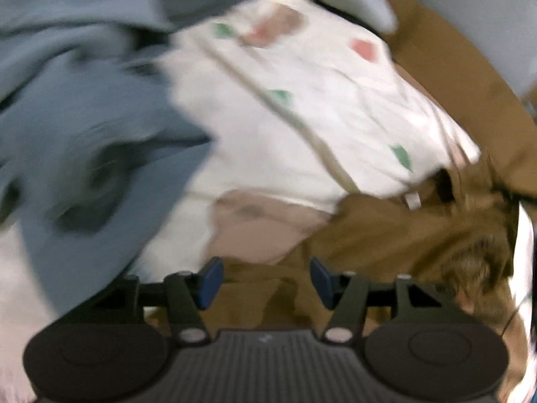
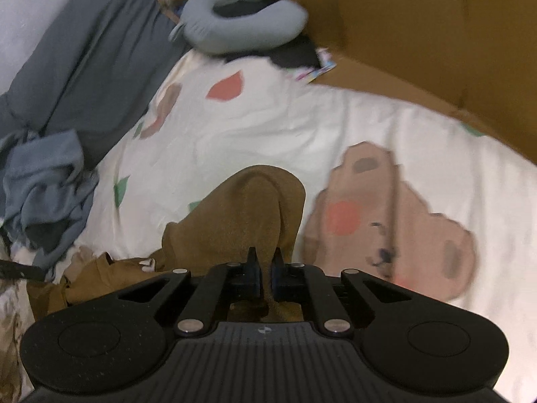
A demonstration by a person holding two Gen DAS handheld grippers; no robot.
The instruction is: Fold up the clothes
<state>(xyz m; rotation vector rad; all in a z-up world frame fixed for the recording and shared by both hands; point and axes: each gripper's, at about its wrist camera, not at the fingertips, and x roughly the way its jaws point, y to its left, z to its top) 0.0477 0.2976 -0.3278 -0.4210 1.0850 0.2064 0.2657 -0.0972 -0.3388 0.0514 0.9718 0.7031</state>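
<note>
While the right tool [image 2: 264, 270] pinched a fold of the mustard-brown fabric garment [image 2: 245, 211] on the white patterned bedsheet [image 2: 268, 117], the left tool [image 1: 265, 280] stood wide open, empty, over it.

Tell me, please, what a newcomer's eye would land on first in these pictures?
Probably the brown garment, pinched in the shut right gripper and bulging up over the white cartoon-print bedsheet. Next, the crumpled blue-grey garment left of the open left gripper, and the grey neck pillow at the far edge.
</note>
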